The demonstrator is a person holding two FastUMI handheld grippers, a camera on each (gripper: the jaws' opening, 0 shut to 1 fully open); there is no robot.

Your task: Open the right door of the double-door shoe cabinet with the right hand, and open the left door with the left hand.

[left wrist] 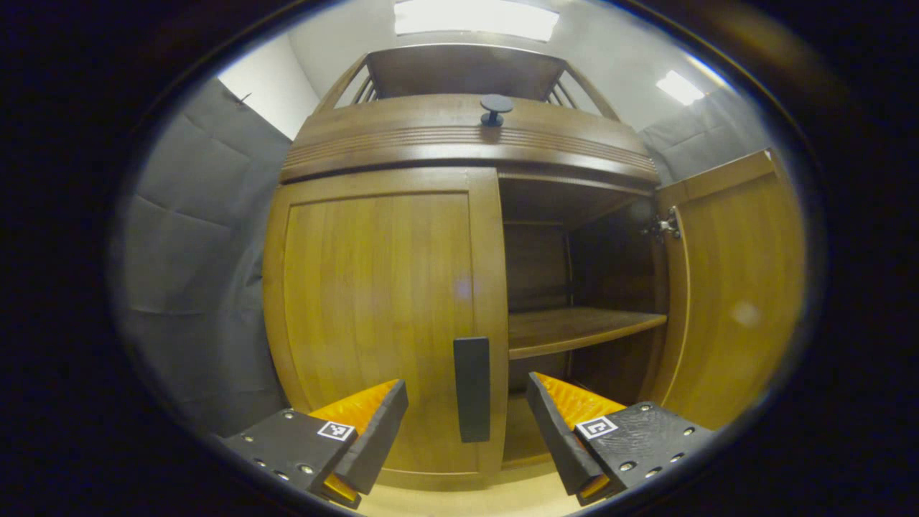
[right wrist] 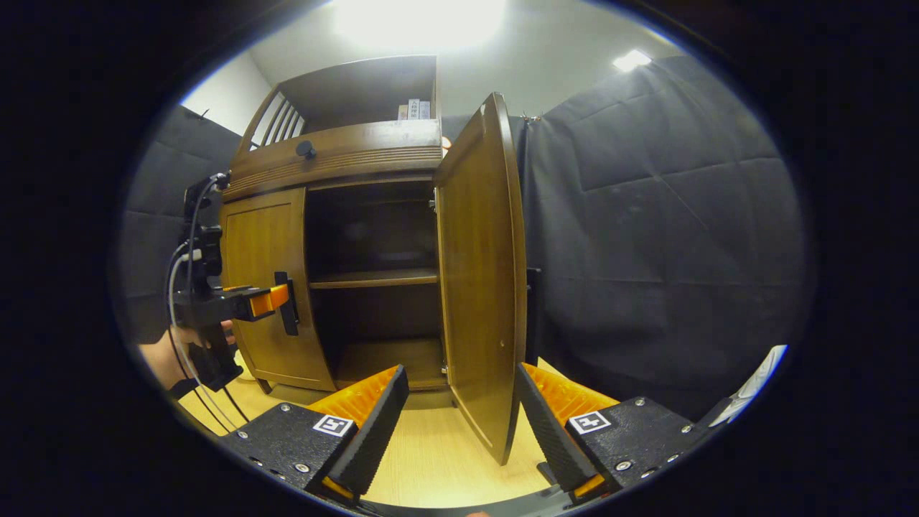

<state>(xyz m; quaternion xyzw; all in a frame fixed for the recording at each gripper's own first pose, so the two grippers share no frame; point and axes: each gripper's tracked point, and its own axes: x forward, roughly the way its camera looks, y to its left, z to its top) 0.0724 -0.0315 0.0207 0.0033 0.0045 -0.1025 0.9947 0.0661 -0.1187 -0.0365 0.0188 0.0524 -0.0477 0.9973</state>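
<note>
Looking across both views, you are about halfway through: the right door (right wrist: 477, 280) of the shoe cabinet (left wrist: 459, 136) already stands swung wide, showing the dark interior and its shelf (left wrist: 581, 327), while the left door (left wrist: 377, 316) is shut flat against the frame. Your left gripper (left wrist: 467, 424) has its fingers spread apart, lined up on either side of the dark vertical handle (left wrist: 472, 388) at the left door's inner edge, but not yet pressing on it; in the right gripper view you can see that gripper (right wrist: 276, 298) close to the handle, held by your hand (right wrist: 183, 352). Your right gripper (right wrist: 463, 420) is also parted, its fingers to either side of the open door's free edge without clamping it. What remains, as I judge it, is to close on the handle and pull the left door out on its hinge.
</note>
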